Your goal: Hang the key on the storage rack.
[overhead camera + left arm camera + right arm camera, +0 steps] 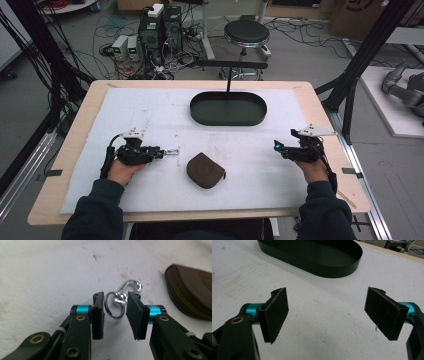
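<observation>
The left gripper [115, 312] is seen closest, low over the white mat [50, 270], its jaws parted a little. A silver key ring [113, 306] with its clasp [131, 287] lies on the mat between the pads; the ring sits in the gap, and the right-hand pad stands against the swivel, though whether it touches cannot be told. Neither pad is seen pressing on the ring, so it is not gripped. Just beyond and to the right of these jaws a brown pouch [192, 292] is laid flat on the mat, near the clasp but apart from it.

In the high view the left gripper [162, 152] is pointed toward the pouch [205, 170], with the key ring [172, 151] at its tips. The right gripper [278, 146] is held well apart on the other side of the pouch.

The right gripper [327, 315] is held wide open over bare mat, with nothing between its pads. A black oval tray [332, 271] is set ahead of it, beyond the jaws.
</observation>
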The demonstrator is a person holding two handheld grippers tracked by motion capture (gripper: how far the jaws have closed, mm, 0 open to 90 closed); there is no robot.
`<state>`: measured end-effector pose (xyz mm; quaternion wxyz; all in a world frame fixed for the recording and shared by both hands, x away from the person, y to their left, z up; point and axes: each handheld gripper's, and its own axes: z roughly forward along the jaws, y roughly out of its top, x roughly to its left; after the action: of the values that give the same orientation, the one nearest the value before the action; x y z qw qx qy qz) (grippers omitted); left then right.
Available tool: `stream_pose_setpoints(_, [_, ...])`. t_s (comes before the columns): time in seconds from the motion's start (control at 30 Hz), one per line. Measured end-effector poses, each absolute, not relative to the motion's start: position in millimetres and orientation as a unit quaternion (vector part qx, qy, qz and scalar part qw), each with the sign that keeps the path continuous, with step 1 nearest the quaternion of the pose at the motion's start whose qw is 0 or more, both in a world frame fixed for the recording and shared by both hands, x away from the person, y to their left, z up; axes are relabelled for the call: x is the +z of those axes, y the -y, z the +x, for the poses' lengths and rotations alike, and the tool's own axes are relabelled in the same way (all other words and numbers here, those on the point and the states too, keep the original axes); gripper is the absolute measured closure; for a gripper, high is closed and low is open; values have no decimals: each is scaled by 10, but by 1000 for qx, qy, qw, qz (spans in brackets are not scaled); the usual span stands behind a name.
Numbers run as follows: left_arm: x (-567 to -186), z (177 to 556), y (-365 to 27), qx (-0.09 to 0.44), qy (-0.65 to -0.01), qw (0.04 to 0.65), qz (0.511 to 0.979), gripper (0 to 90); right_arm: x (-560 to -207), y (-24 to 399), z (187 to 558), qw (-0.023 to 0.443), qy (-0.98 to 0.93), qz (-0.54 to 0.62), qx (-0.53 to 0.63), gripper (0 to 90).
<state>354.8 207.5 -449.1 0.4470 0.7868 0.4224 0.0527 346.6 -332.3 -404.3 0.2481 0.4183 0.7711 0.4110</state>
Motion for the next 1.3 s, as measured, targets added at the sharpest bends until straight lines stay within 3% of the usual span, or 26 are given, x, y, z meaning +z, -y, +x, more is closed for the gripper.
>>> stream_pose_setpoints(0.03, [-4500,3546,-2062,49,-422,443,790,666,-4043,3323,3466,248,-771,418,411,195])
stream_pose_setpoints(0.13, [-4498,3540,-2055,52,-414,439,796,830,-4042,3331,3465,248,-770,420,411,195])
stream_pose_setpoints(0.23, [-4490,3530,-2054,51,-411,441,797,868,-4043,3335,3465,248,-770,421,411,195])
stream_pose_setpoints(0.83, [-4365,3501,-2095,97,-396,483,775,881,-4045,3338,3467,248,-769,422,412,195])
stream_pose_setpoints(1.3, [-3574,3865,-1875,146,-322,555,753,882,-4038,3330,3479,246,-768,422,415,195])
